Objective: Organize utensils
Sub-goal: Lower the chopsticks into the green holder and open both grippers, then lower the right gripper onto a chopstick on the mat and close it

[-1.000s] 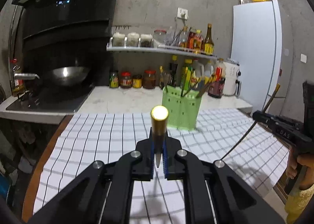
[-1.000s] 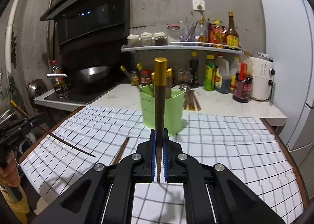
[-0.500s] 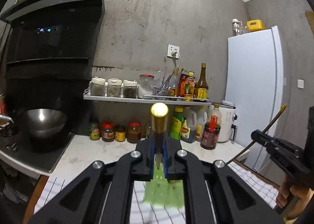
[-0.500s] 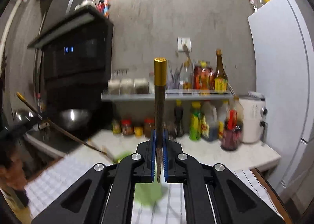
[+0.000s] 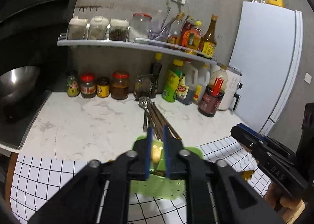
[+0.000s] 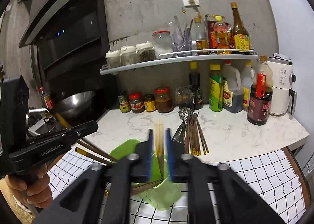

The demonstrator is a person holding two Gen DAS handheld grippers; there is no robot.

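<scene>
Both grippers hover right above a green utensil holder [image 5: 157, 188], which also shows in the right wrist view [image 6: 161, 194]. My left gripper [image 5: 157, 145] is open; a gold-tipped chopstick [image 5: 156, 154] drops blurred between its blue pads into the holder. My right gripper [image 6: 159, 145] is open too; a blurred chopstick [image 6: 159, 141] falls between its pads into the holder. Several chopsticks [image 6: 94, 153] lean out of the holder's left side. The other gripper shows in each view, at the right [image 5: 263, 151] and at the left [image 6: 58, 137].
A bundle of brown chopsticks [image 6: 194, 135] and a slotted spoon [image 6: 184, 113] lie on the marble counter behind the holder. Jars and sauce bottles [image 6: 215, 94] line the wall under a shelf. A wok [image 6: 76, 100] sits on the stove at left. A checked cloth [image 6: 265, 175] covers the table.
Both grippers tilted back down over the green holder and opened. The two gold-tipped chopsticks they held slipped from the pads and are dropping into the holder.
</scene>
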